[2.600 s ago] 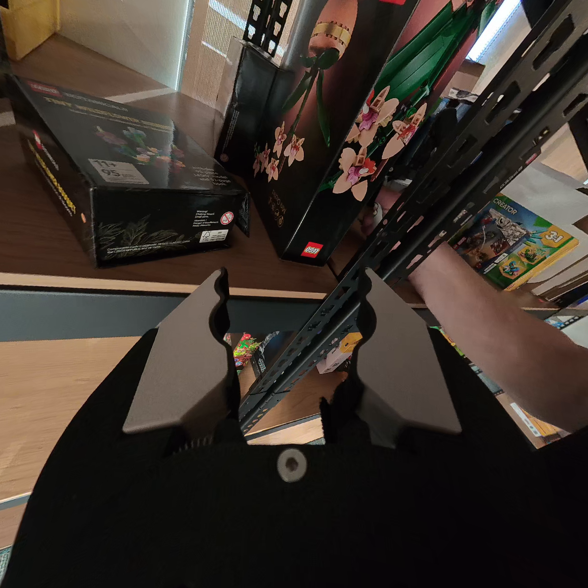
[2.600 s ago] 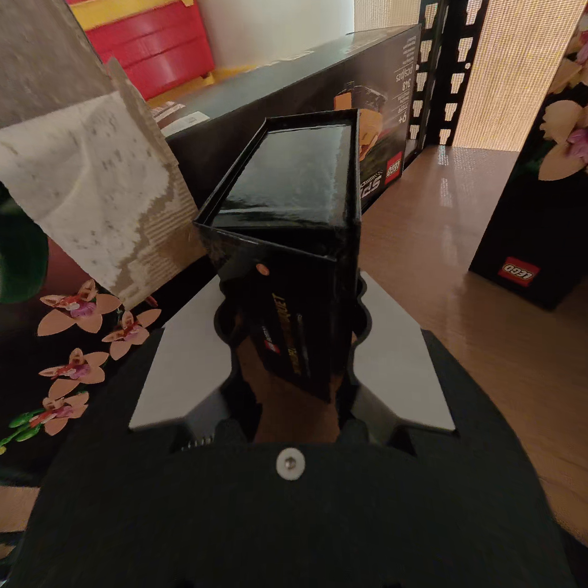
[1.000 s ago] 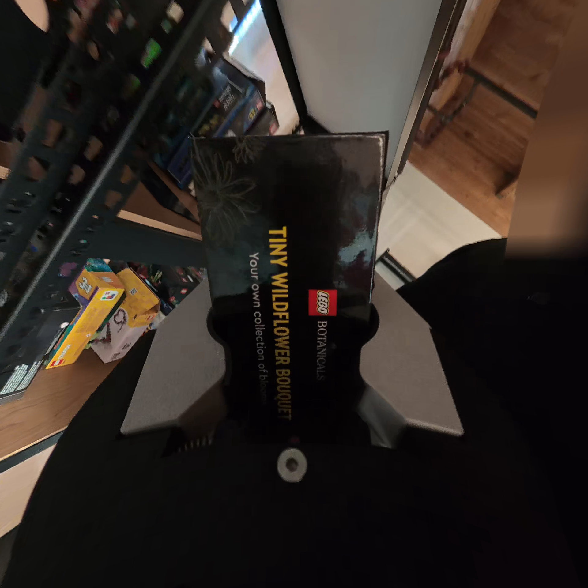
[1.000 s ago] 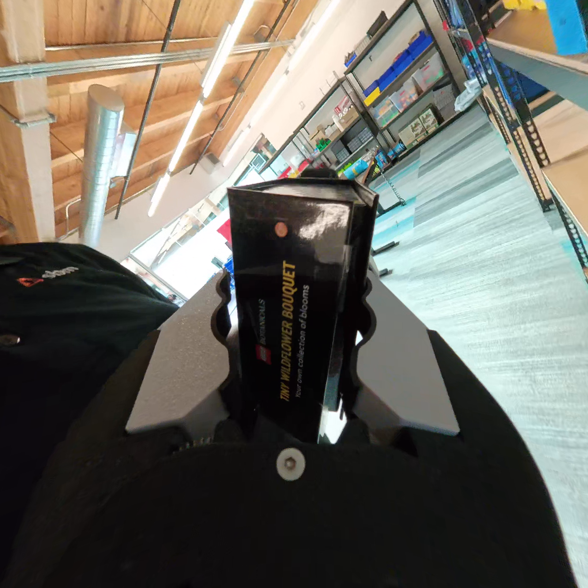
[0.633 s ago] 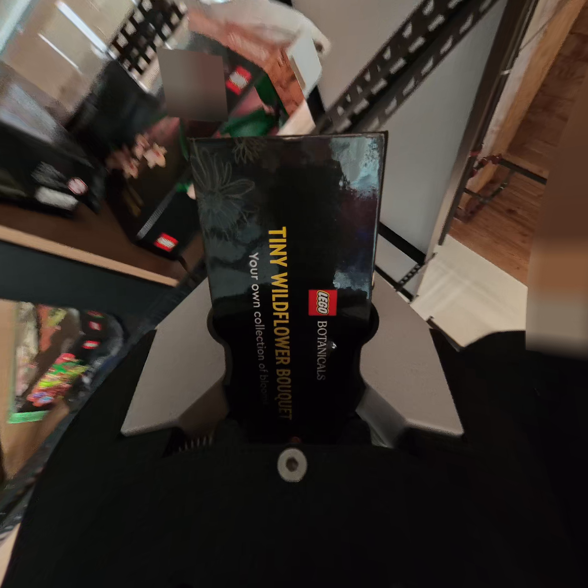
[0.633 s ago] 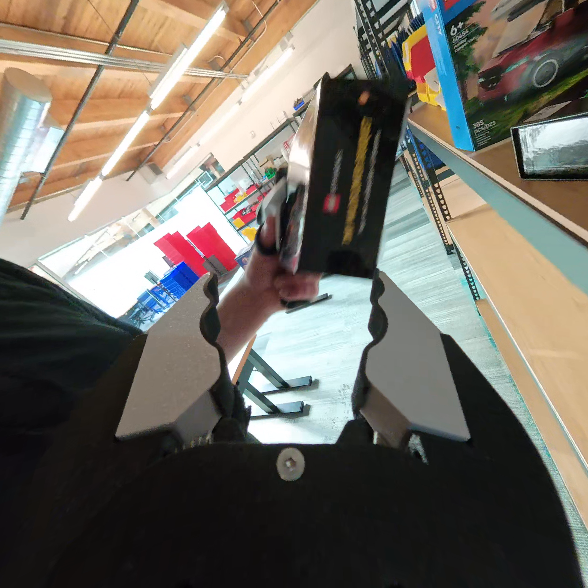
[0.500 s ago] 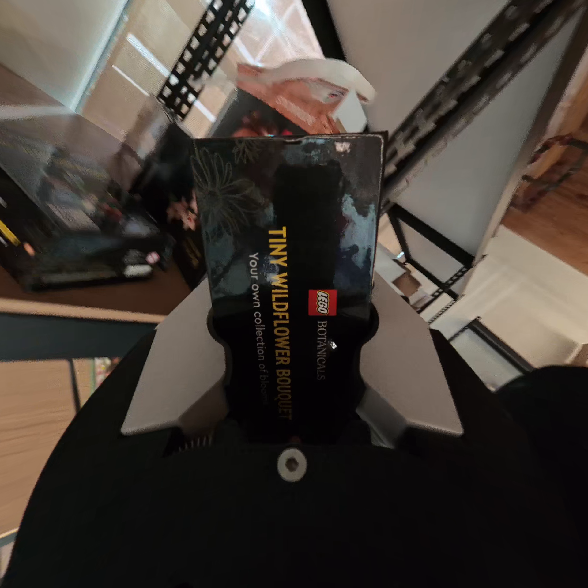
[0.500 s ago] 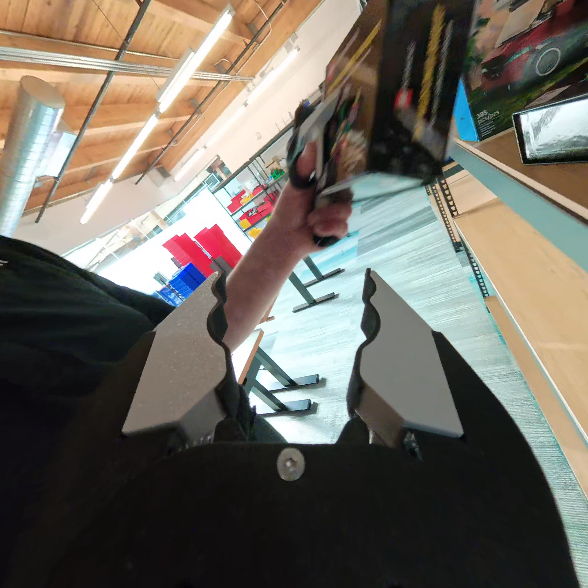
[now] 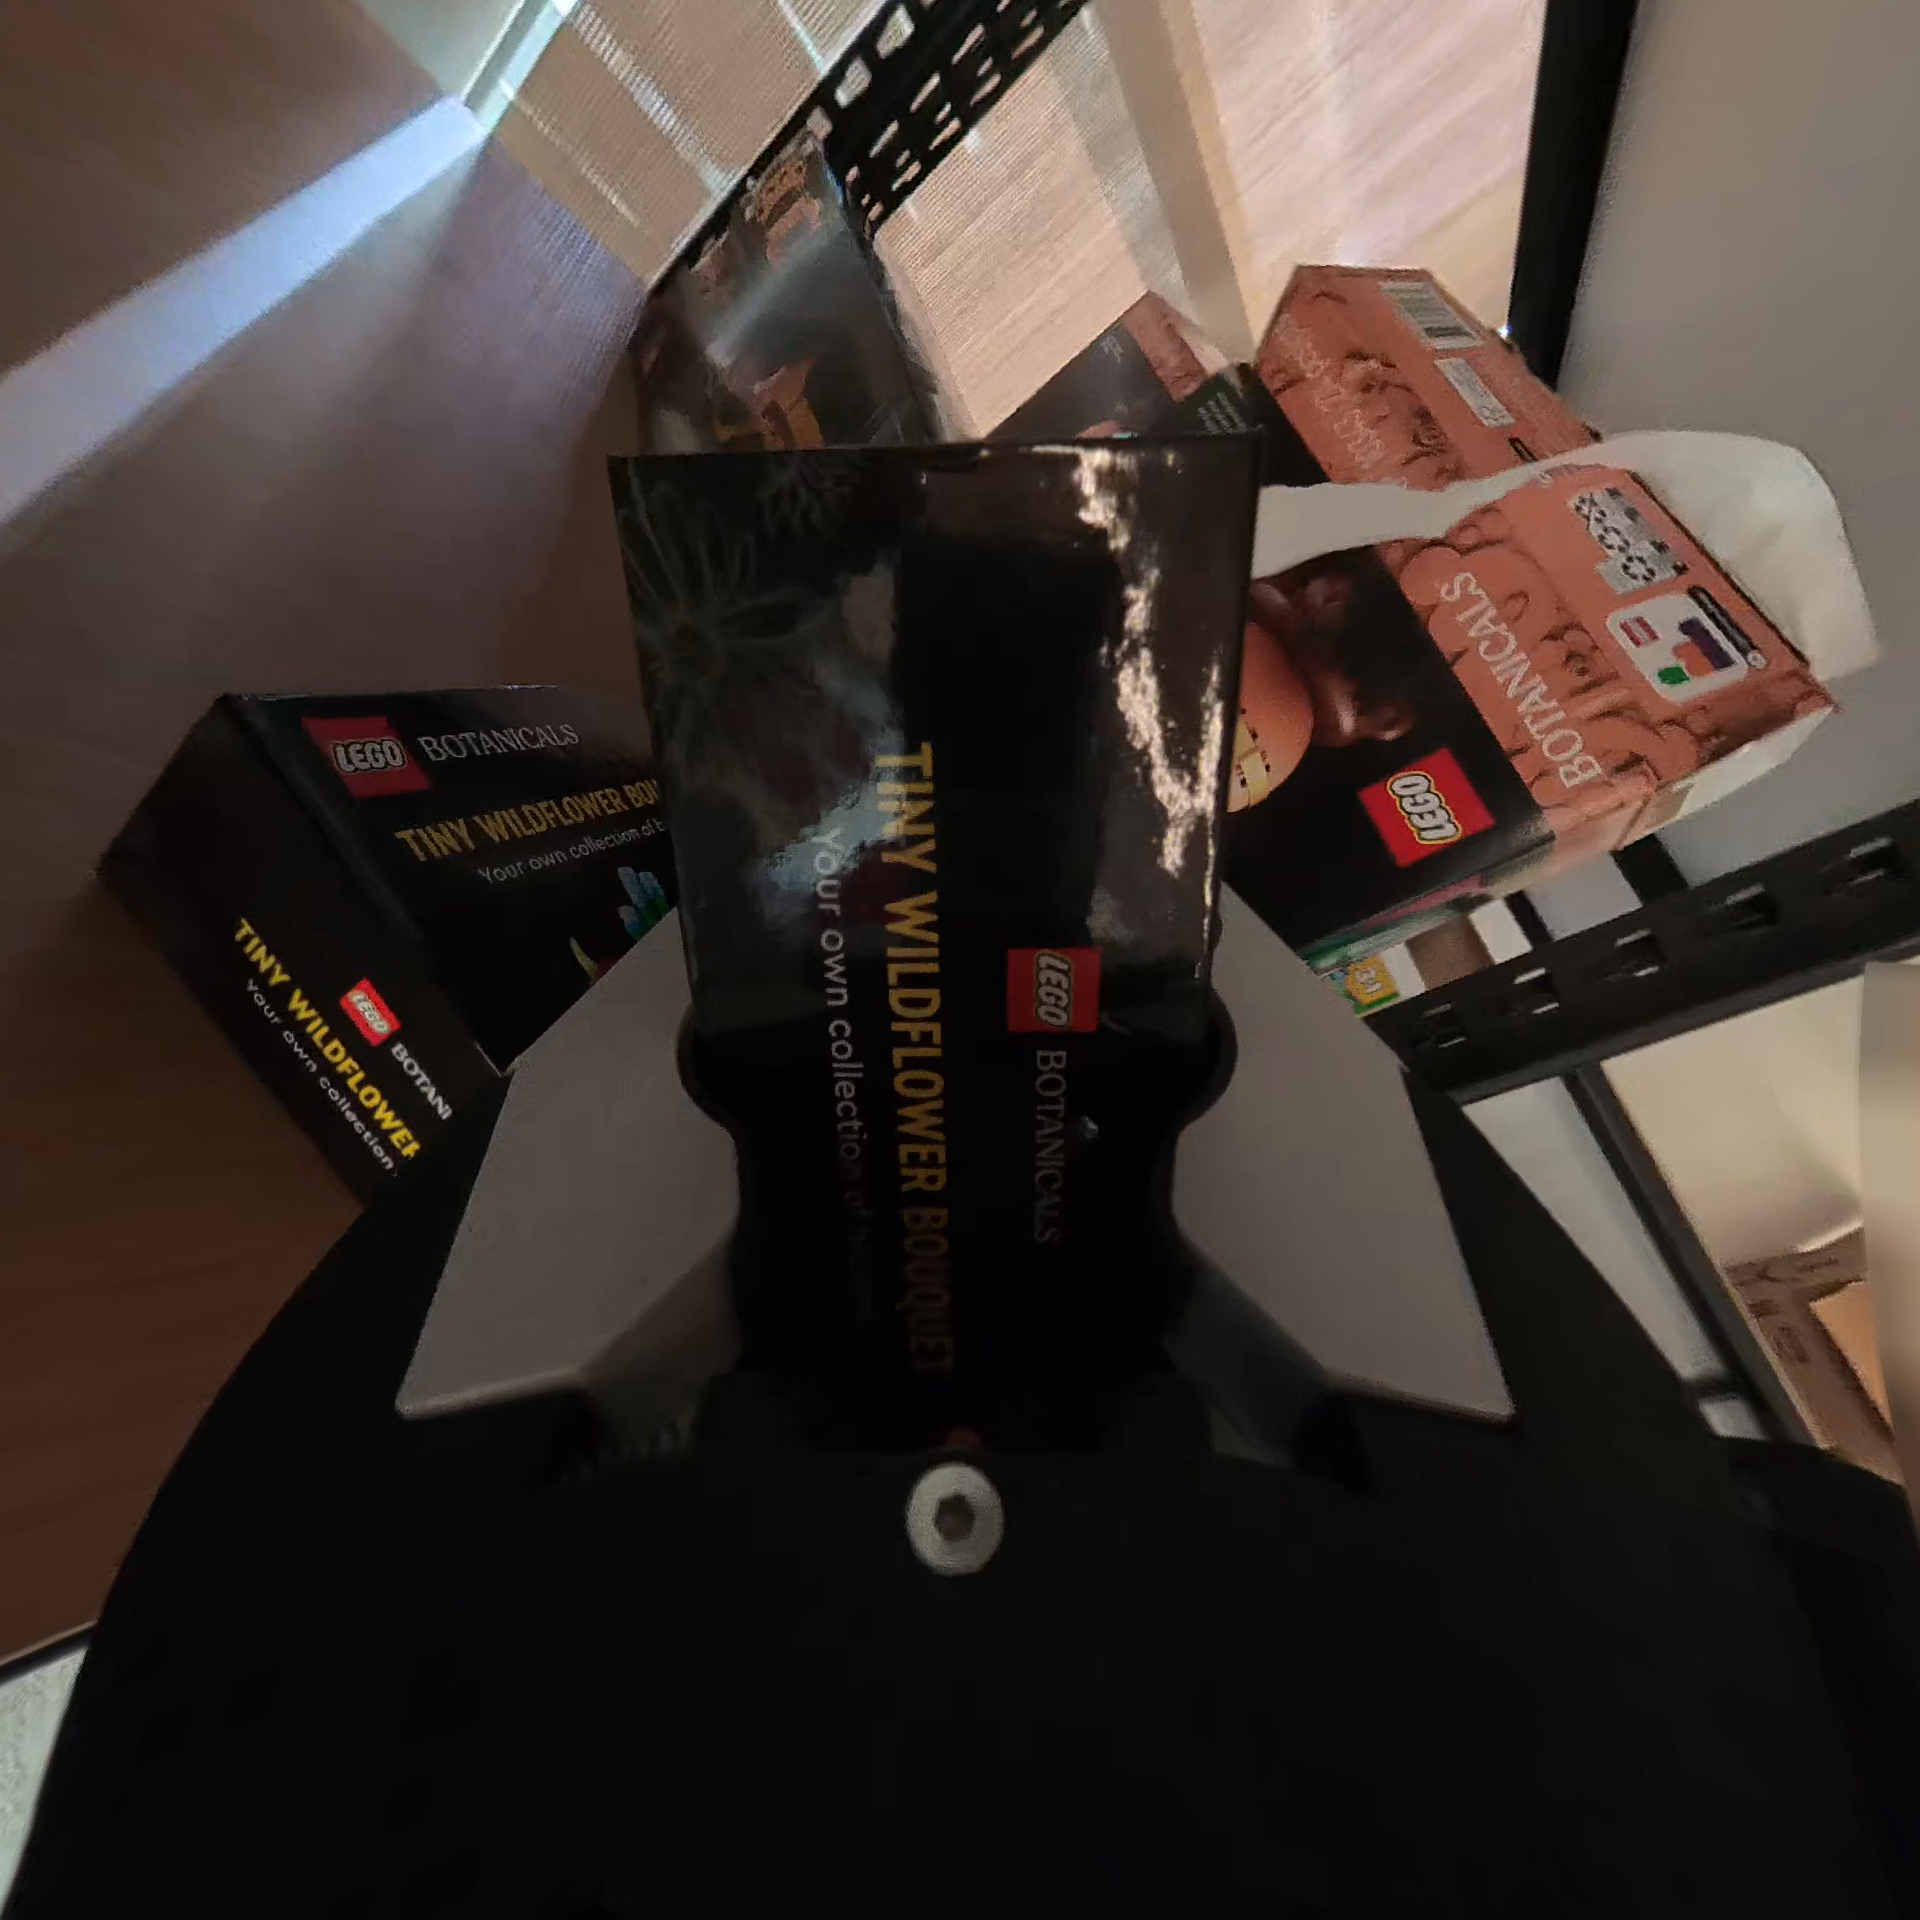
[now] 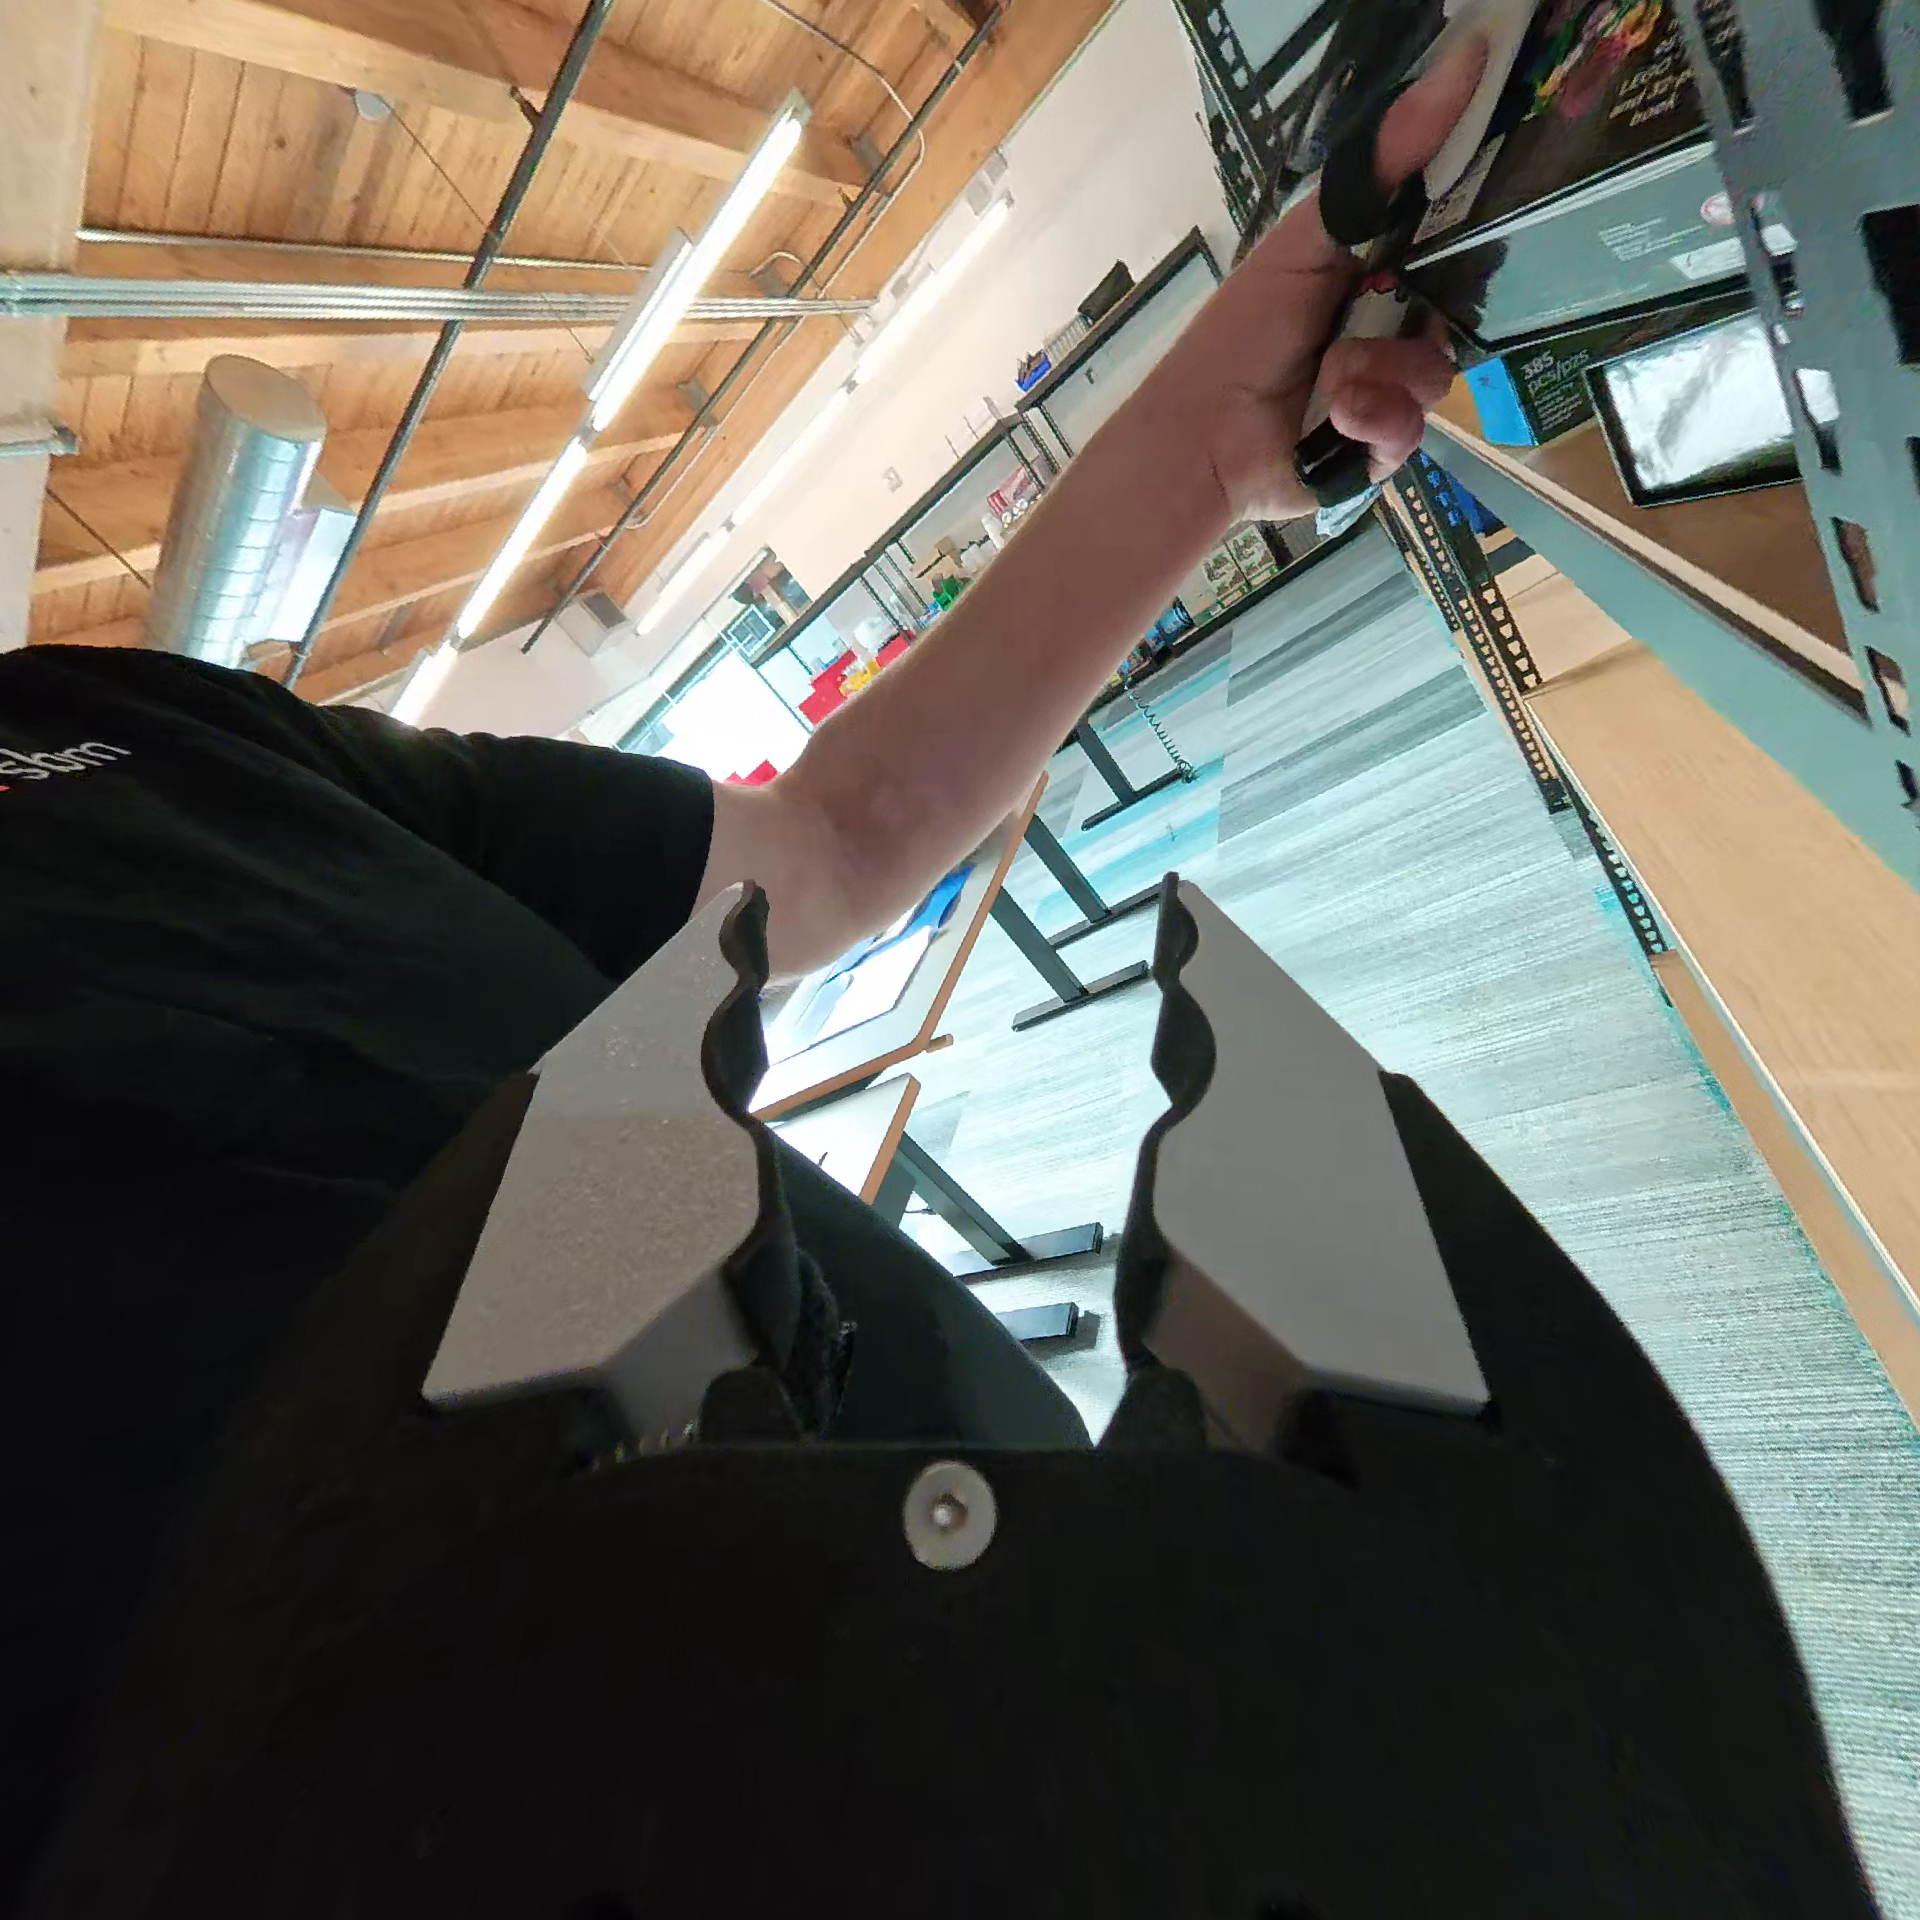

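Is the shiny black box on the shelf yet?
Not yet. The left gripper is clamped on the glossy black cardboard box, held up near the wooden shelf where a matching black box already sits. The right gripper is open, holding nothing.

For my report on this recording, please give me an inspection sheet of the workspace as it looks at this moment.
Surface: brown wooden shelf board, boxes on it.
Job's things: glossy black cardboard box, clamped by the left gripper.
Clutter: second black box lying left; pink-brown box right.
Grippers: left gripper pressed on the box; right gripper open, holding nothing.
Cables: nothing seen.
Surroundings: black perforated rack post; wooden ceiling; person's left arm reaching to the shelf.
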